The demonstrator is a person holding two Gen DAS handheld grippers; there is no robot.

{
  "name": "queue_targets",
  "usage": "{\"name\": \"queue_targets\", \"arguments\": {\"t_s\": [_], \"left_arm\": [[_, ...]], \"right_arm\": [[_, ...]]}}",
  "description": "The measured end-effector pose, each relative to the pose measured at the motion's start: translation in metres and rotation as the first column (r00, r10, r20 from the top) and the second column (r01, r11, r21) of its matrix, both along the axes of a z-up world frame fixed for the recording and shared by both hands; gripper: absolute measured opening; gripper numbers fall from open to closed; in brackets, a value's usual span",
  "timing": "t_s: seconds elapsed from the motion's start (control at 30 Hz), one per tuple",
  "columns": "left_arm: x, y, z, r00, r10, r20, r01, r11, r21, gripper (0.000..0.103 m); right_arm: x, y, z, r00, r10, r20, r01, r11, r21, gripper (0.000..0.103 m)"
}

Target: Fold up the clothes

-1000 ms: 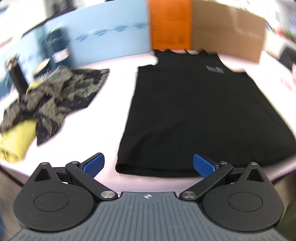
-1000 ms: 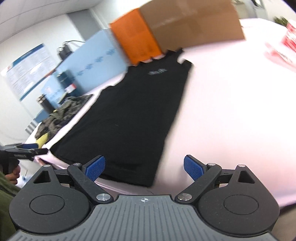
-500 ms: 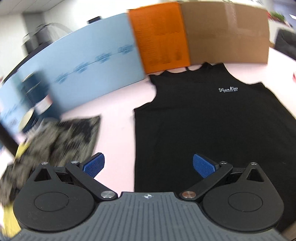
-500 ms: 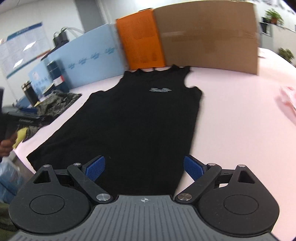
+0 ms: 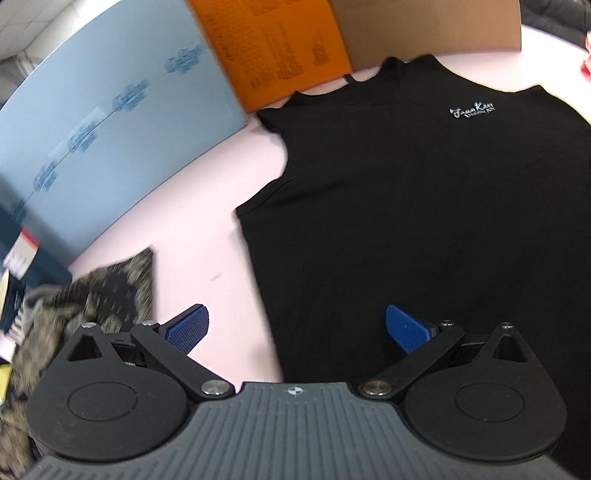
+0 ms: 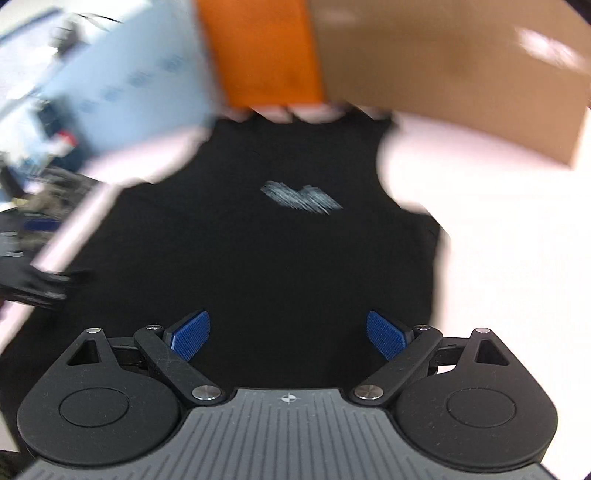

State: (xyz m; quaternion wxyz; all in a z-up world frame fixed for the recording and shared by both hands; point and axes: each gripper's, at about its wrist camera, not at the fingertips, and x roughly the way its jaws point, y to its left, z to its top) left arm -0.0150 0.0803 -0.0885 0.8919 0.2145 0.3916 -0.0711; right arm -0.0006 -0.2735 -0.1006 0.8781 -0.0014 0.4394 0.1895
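Note:
A black sleeveless top [image 5: 424, 206] with a small white chest logo lies flat on the pale pink table [image 5: 207, 206], neck end away from me. My left gripper [image 5: 297, 328] is open and empty above the top's left side edge. My right gripper [image 6: 288, 334] is open and empty above the middle of the top [image 6: 258, 258]; this view is blurred by motion. The left gripper [image 6: 33, 284] also shows dimly at the left edge of the right wrist view.
A heap of patterned dark and yellow clothes [image 5: 66, 314] lies on the table to the left. A light blue panel [image 5: 103, 122], an orange board [image 5: 273, 51] and a brown cardboard box [image 5: 424, 29] stand along the far edge.
Both grippers have moved forward from the hem over the top toward its neck end. The top now fills more of each view. Both stay open.

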Motion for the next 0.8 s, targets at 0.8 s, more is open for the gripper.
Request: {"name": "queue_targets", "arguments": {"t_s": [0.8], "left_arm": [[-0.160, -0.006, 0.015, 0.999, -0.034, -0.040, 0.032, 0.998, -0.058, 0.103]], "right_arm": [[-0.183, 0.023, -0.007, 0.989, 0.102, 0.107, -0.091, 0.991, -0.101, 0.102]]}}
